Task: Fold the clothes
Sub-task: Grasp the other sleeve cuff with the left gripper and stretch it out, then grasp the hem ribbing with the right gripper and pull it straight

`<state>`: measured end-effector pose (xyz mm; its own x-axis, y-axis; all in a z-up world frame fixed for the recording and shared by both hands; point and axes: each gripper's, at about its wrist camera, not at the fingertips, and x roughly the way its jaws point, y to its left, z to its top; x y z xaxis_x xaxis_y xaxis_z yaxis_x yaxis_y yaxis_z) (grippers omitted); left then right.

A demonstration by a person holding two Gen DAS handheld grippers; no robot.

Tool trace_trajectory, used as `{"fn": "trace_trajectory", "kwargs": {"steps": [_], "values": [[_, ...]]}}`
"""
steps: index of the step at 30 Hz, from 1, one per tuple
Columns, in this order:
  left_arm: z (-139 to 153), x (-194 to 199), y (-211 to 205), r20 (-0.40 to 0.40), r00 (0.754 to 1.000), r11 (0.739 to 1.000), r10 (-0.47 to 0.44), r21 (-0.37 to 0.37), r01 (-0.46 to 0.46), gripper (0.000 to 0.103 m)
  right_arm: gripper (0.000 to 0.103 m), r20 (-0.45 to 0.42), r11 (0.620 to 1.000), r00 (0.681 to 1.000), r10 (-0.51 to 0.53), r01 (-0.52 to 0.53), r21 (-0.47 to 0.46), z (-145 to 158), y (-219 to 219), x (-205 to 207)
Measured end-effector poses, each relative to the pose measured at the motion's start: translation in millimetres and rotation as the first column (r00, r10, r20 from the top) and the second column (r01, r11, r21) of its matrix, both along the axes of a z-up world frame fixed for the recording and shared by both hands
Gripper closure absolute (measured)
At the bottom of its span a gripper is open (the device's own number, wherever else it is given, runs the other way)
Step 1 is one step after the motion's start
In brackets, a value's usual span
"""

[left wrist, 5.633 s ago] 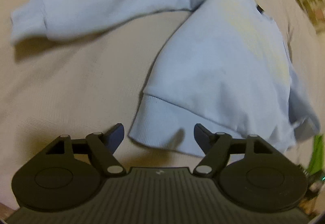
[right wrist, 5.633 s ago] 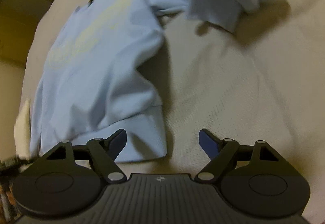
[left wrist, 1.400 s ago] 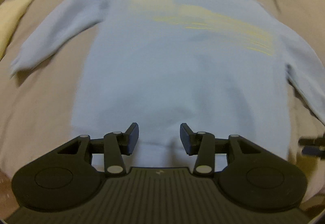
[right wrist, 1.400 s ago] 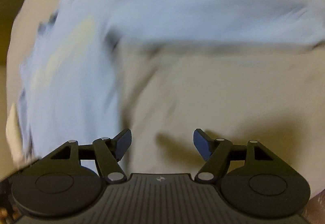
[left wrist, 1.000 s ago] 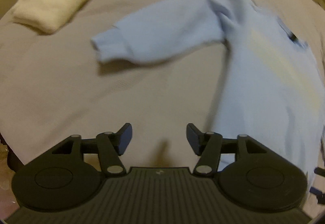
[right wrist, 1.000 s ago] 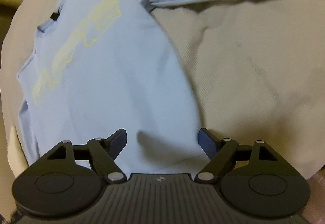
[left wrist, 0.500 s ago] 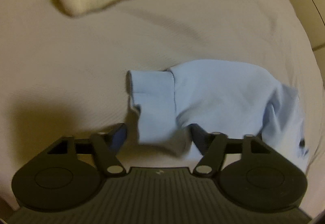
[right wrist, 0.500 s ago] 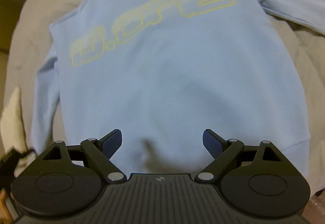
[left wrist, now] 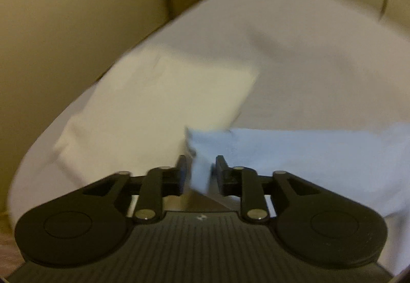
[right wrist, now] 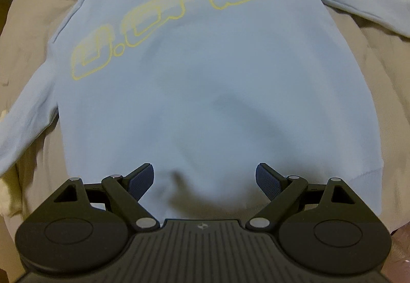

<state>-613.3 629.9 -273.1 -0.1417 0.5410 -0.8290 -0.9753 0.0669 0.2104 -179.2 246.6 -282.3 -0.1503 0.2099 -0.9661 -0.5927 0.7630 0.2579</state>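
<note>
A light blue sweatshirt (right wrist: 205,72) with yellow outlined lettering lies flat and face up on the bed, neck at the far end, sleeves spread to both sides. My right gripper (right wrist: 205,181) is open and empty, hovering over the sweatshirt's bottom hem at its middle. My left gripper (left wrist: 199,171) is shut on the cuff end of the left sleeve (left wrist: 294,149), which trails off to the right and is lifted off the bed. The left wrist view is blurred.
A folded cream garment (left wrist: 159,108) lies on the bed sheet (left wrist: 320,52) just beyond the left gripper; it also shows at the left edge of the right wrist view (right wrist: 7,195). A beige wall (left wrist: 77,13) stands behind the bed.
My left gripper has closed on the sleeve cuff and raised it, tilting toward the wall. My right gripper has edged slightly closer over the sweatshirt's hem and stayed open.
</note>
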Motion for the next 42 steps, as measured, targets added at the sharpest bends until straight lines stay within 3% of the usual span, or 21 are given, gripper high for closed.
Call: {"fn": "trace_trajectory", "kwargs": {"steps": [3,6,8,10,11,14,16,20,21,24,25,26,27,28,29,30,31,35,37,39,42], "values": [[-13.6,-5.3,-19.2,-0.027,0.998,0.995,0.060,-0.072,-0.062,0.079,0.014,-0.010,1.000,1.000,-0.002,0.002,0.003,-5.4,-2.2,2.4],[1.1,-6.1,-72.0,0.105,0.993,0.991,0.060,-0.125,-0.046,0.072,0.014,0.002,1.000,1.000,-0.014,0.014,0.022,-1.6,-14.7,11.8],[2.5,9.6,-109.3,0.227,0.973,0.973,-0.028,-0.218,0.079,0.071,0.014,0.025,0.999,0.999,-0.047,0.046,0.026,1.7,-31.0,23.8],[0.4,28.2,-146.1,0.354,0.929,0.929,-0.105,-0.298,0.219,0.065,0.014,0.040,0.995,0.994,-0.100,0.099,0.027,3.4,-53.7,37.7],[-2.3,39.2,-165.6,0.416,0.900,0.903,-0.129,-0.327,0.280,0.059,0.014,0.044,0.992,0.991,-0.126,0.125,0.027,3.0,-65.3,44.1],[-11.8,70.0,-219.6,0.574,0.803,0.814,-0.162,-0.382,0.437,0.053,0.014,0.056,0.981,0.979,-0.194,0.193,0.021,1.5,-100.9,61.4],[-23.9,82.1,-237.2,0.600,0.789,0.793,-0.135,-0.412,0.449,0.051,0.014,0.059,0.973,0.971,-0.230,0.229,0.021,0.4,-123.4,69.3],[-52.4,83.9,-243.1,0.573,0.819,0.812,-0.022,-0.468,0.349,0.047,0.014,0.036,0.968,0.967,-0.252,0.251,0.029,-5.6,-156.1,74.1],[-58.3,83.7,-244.3,0.579,0.815,0.816,0.017,-0.480,0.324,0.047,0.014,0.027,0.966,0.966,-0.257,0.256,0.035,-8.1,-163.2,74.9],[-66.4,90.4,-249.7,0.647,0.758,0.812,0.086,-0.486,0.323,0.049,0.014,0.008,0.960,0.962,-0.272,0.270,0.076,-18.3,-177.9,77.8],[-68.1,94.1,-251.7,0.669,0.736,0.808,0.104,-0.489,0.330,0.055,0.014,0.000,0.956,0.961,-0.277,0.276,0.099,-25.0,-180.2,79.8],[-70.0,98.0,-253.7,0.682,0.721,0.802,0.124,-0.497,0.332,0.073,0.014,-0.019,0.950,0.958,-0.284,0.285,0.126,-32.4,-180.6,81.6],[-68.5,101.1,-256.7,0.684,0.717,0.802,0.136,-0.501,0.325,0.082,0.020,-0.047,0.942,0.955,-0.293,0.297,0.155,-40.2,-181.5,83.8],[-63.5,104.4,-260.7,0.682,0.719,0.808,0.139,-0.497,0.315,0.098,0.029,-0.102,0.930,0.945,-0.310,0.324,0.176,-49.5,-183.5,86.8],[-54.2,105.6,-265.2,0.683,0.720,0.819,0.119,-0.477,0.317,0.098,0.049,-0.170,0.915,0.927,-0.336,0.363,0.173,-59.3,-183.9,89.7],[-40.8,104.8,-270.2,0.688,0.722,0.834,0.079,-0.442,0.330,0.098,0.079,-0.229,0.903,0.906,-0.356,0.397,0.166,-67.3,-184.0,92.5],[-27.5,104.0,-275.3,0.690,0.722,0.847,0.039,-0.406,0.342,0.099,0.092,-0.258,0.900,0.897,-0.359,0.406,0.160,-68.4,-183.0,95.2],[20.3,107.5,-309.5,0.660,0.733,0.859,-0.165,-0.269,0.435,0.098,0.095,-0.259,0.903,0.914,-0.312,0.370,0.218,-41.0,-191.4,112.4],[20.7,110.1,-324.9,0.618,0.756,0.850,-0.216,-0.262,0.457,0.098,0.097,-0.267,0.897,0.911,-0.315,0.378,0.231,-30.8,-200.0,120.8],[3.9,114.2,-335.9,0.560,0.796,0.846,-0.231,-0.289,0.448,0.098,0.098,-0.254,0.907,0.919,-0.303,0.360,0.219,-28.8,-206.8,123.8],[-30.9,124.4,-346.6,0.414,0.877,0.832,-0.242,-0.376,0.407,0.094,0.098,-0.208,0.937,0.941,-0.268,0.304,0.170,-45.9,-204.9,116.7]]}}
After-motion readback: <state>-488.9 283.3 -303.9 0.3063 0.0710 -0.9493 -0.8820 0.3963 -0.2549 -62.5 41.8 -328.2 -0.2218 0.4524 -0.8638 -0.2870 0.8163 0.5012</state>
